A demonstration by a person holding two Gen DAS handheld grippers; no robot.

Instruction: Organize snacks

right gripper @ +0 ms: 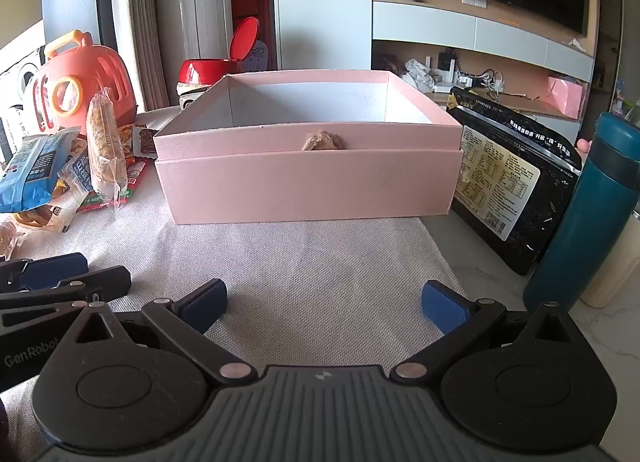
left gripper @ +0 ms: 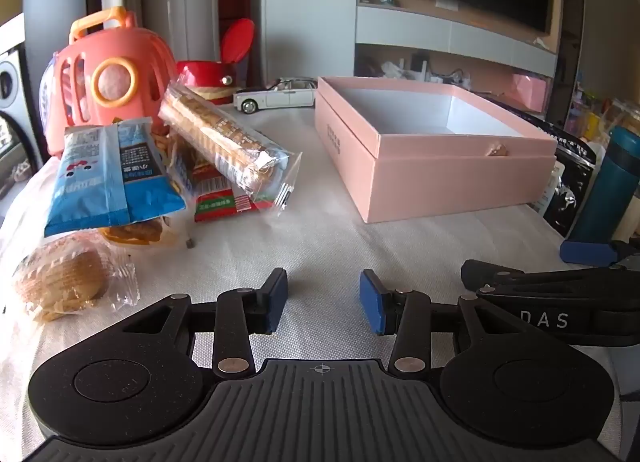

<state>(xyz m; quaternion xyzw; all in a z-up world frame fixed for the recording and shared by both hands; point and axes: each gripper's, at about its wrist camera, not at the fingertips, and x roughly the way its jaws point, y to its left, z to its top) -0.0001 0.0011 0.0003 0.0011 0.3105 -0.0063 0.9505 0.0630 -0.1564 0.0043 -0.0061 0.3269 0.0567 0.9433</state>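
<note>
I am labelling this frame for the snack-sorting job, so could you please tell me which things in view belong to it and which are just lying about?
Belongs to the job:
- pink box, open
- blue snack bag
- cracker sleeve
- red packet
- wrapped bun

Just lying about:
- toy car
- orange toy case
- red pot
- teal flask
- black pouch

Both wrist views low over the table, angled down, pink box (left gripper: 436,178) (right gripper: 308,186) shared, one o'clock left, twelve o'clock right

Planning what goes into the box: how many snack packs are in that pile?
5 visible: blue bag, biscuit roll leaning across the pile, red pack beneath it, twists pack under the bag, wrapped cake nearest. More may be hidden.
</note>
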